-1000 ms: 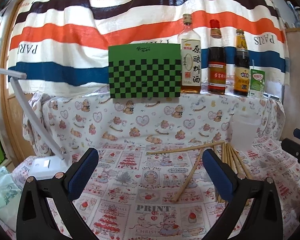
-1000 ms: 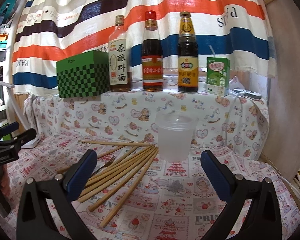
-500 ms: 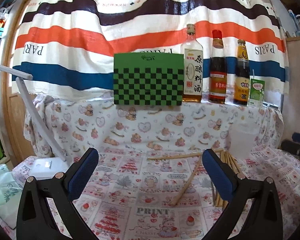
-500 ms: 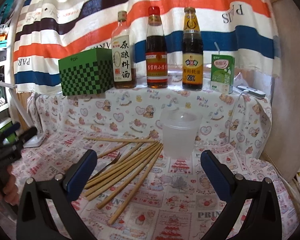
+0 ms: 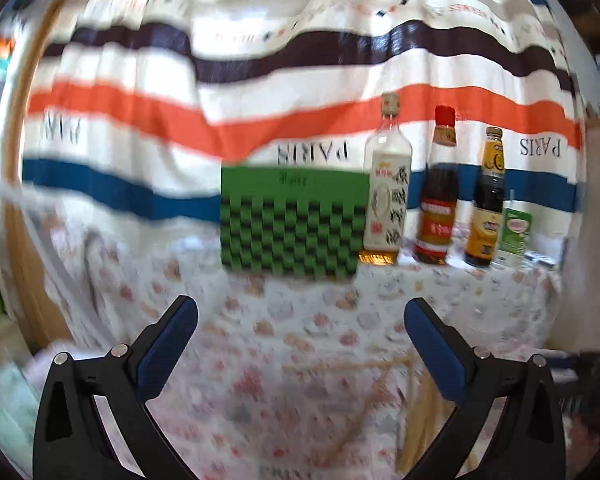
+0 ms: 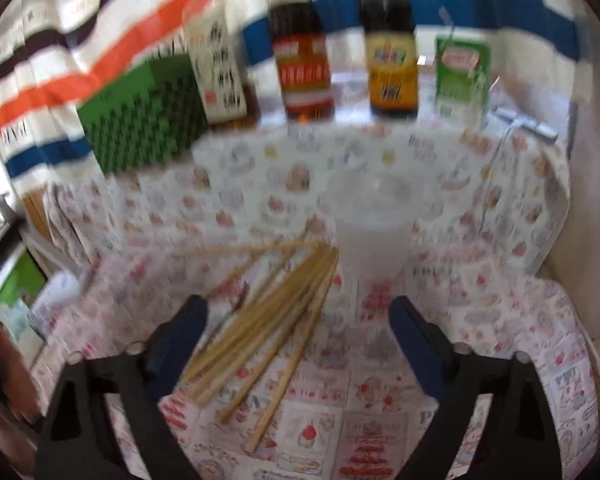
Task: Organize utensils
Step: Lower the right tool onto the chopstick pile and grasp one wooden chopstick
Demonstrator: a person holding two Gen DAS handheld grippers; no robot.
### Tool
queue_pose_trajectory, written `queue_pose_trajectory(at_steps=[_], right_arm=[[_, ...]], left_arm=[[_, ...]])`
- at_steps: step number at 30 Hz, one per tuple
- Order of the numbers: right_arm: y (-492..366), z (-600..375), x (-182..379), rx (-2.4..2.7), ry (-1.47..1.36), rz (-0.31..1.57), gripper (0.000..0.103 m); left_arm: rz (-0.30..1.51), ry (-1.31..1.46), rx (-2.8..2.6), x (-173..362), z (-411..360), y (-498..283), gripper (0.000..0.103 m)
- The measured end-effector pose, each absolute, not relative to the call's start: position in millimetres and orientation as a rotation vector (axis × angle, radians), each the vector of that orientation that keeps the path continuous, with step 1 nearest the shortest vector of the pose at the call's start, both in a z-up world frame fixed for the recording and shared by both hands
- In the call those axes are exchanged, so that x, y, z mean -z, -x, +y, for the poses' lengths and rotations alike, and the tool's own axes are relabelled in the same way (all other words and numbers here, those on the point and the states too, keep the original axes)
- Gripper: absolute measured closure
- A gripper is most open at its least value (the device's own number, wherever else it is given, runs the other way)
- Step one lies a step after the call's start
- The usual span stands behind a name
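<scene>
Several wooden chopsticks [image 6: 276, 312] lie fanned out on the patterned tablecloth, tips toward a translucent plastic cup [image 6: 374, 228] that stands upright just behind them. My right gripper [image 6: 298, 320] is open and empty, above the near ends of the chopsticks. A dark fork lies blurred among them. My left gripper [image 5: 300, 328] is open and empty, held high and back; the chopsticks [image 5: 384, 396] show low and to the right in its blurred view.
On a raised ledge at the back stand a green checkered box [image 6: 140, 116], three sauce bottles [image 6: 304, 64] and a green drink carton [image 6: 462, 76]. A striped cloth hangs behind. A white power strip [image 6: 526, 124] lies at the ledge's right end.
My right gripper has moved forward and down over the chopsticks. My left gripper has tilted up and back, so the table sits lower in its view. Both views are motion-blurred.
</scene>
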State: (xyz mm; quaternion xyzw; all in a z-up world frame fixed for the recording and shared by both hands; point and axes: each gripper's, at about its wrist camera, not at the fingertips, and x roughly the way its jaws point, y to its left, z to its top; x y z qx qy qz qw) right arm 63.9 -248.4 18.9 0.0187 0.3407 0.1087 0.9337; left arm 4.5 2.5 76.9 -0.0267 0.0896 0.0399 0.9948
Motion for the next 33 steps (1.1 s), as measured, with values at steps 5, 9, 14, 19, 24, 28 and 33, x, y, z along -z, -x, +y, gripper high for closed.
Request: queue_pose_trajectory(at_steps=[5,9,14,19,24,28,33], right_arm=[[-75.2,-245.3,20.0,-0.278,-0.091,0.878,0.048],[-78.0,-233.9,41.8,-0.252,-0.047,0.962,0.062],[-72.9,-220.5,49.7,-0.247,0.013,0.976,0.068],[-72.2,-211.2,55.9,-0.123,0.111,0.934,0.079],[-75.6,-211.2,56.6,-0.124,0.133,0.917,0.080],[-79.5,-224.5,54.7,-0.128,0.070,0.931,0.094],[-70.5,-242.3,32.5,-0.158,-0.030,0.829,0.096]], left_arm=[[0.183,0.012,-0.115,-52.4,-9.1,-13.0,0.012],[0.461,-0.037,-0.114,-19.7,-12.6,-49.6,0.030],[0.721,0.122,-0.056,11.6,6.9,-83.1,0.045],[0.772,0.102,0.022,18.9,0.1,-86.2,0.045],[0.891,-0.017,0.043,39.8,-20.8,-90.8,0.052],[0.952,-0.057,0.043,53.3,-32.2,-95.1,0.052],[0.971,0.001,0.019,57.1,-27.4,-92.9,0.065]])
